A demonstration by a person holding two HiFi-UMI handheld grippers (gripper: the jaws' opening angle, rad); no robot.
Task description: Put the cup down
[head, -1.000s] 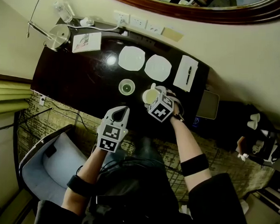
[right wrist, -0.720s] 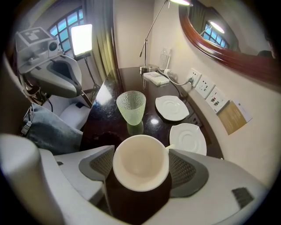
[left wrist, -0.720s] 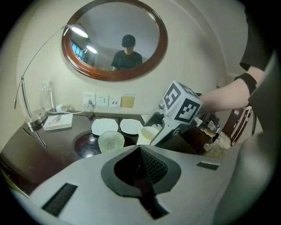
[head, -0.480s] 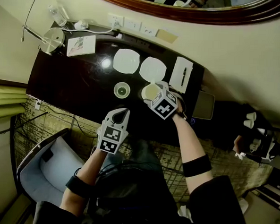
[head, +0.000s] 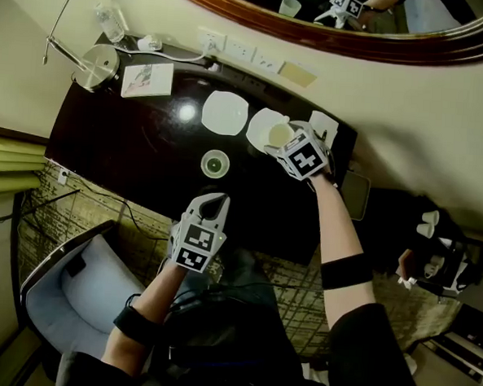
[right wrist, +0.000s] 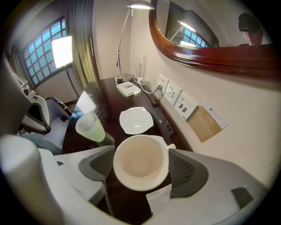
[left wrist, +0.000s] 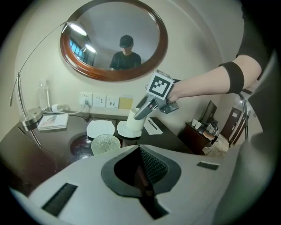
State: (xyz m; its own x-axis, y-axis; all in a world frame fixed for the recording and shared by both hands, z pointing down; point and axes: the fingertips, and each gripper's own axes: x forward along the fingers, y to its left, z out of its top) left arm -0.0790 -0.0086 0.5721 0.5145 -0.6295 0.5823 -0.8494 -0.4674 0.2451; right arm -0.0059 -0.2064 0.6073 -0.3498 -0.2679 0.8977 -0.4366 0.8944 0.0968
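Right gripper [head: 288,144]: jaws wide apart, both pads [right wrist: 104,163] pressed on the sides of the white cup [right wrist: 140,161]. Cup is upright, mouth up, looks empty, handle toward the wall. It sits over the right-hand saucer [head: 260,126] at the back of the dark desk [head: 131,136]. I can't tell whether its base touches the saucer.

Left gripper [head: 216,201]: jaws fully together, nothing between them. It hangs off the desk's near edge, well apart from the cup and pointing toward it.

Counts on the desk:
- 1 cup, in the right gripper
- 2 white saucers, side by side: the one under the cup and a bare left-hand saucer [head: 225,113]
- 1 green textured glass [head: 215,163], upright, in front of the saucers and near them
- 1 sheet of paper [left wrist: 153,126] just right of the saucers, with 1 pen lying on it
- 1 desk lamp [head: 98,63] at the far left corner
- 1 booklet [head: 147,79] beside the lamp base

Wall behind: a row of sockets [head: 234,47] and 1 oval wood-framed mirror [left wrist: 115,40].
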